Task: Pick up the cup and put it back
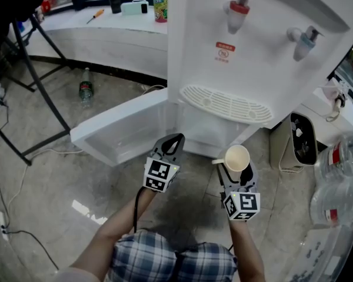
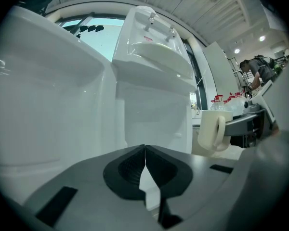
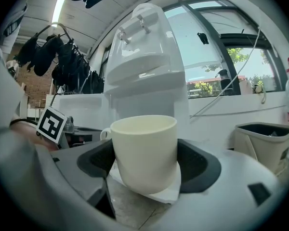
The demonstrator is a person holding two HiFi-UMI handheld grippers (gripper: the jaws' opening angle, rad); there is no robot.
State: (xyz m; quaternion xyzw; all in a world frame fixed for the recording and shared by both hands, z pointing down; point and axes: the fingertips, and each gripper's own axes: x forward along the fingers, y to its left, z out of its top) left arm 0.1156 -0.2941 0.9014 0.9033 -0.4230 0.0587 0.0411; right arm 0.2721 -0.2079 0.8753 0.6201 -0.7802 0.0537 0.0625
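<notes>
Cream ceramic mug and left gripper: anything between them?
Nothing. In the head view, only grey tiled floor separates the left gripper from the cream ceramic mug.

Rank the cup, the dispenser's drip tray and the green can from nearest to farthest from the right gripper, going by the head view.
1. cup: held in the claw of the right gripper.
2. drip tray: just ahead, on the front of the water dispenser.
3. green can: far back on the counter, up and to the left.
</notes>
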